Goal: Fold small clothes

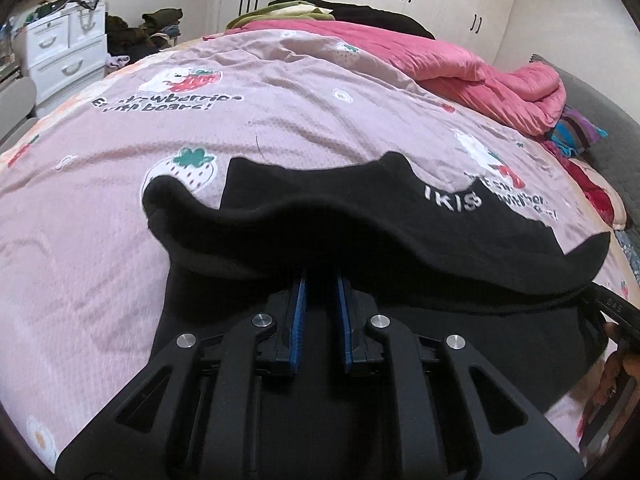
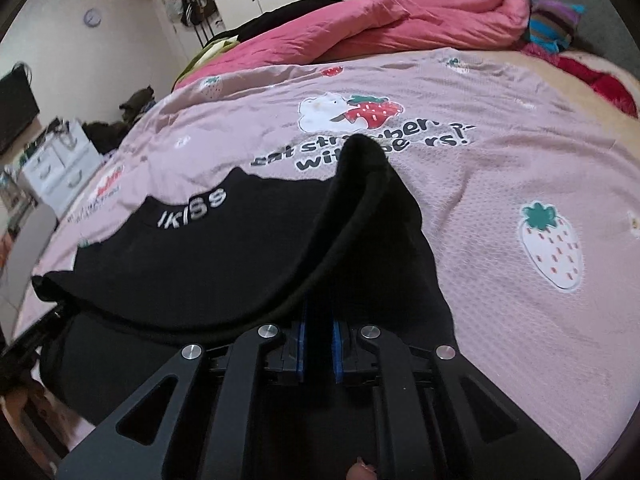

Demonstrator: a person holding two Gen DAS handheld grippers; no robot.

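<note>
Left gripper (image 1: 322,280) clenched on hem of black garment (image 1: 360,216); right gripper (image 2: 318,312) likewise clamped on it. Garment spread on pink bedsheet (image 1: 100,240), white lettering (image 2: 192,206) reads "IKISS". Sheet print beyond garment: "strawberries with bears!" (image 1: 168,103).

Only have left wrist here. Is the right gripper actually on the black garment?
Observer: Yes. The right gripper is shut on the black garment; black cloth fills the gap between its blue pads.
Operator: Is that side off the bed?
Observer: The hem curves up from the jaws to a peak that hides part of the bedsheet lettering.
Operator: What's right of that peak?
Observer: Pink bedsheet with a large strawberry print.
</note>
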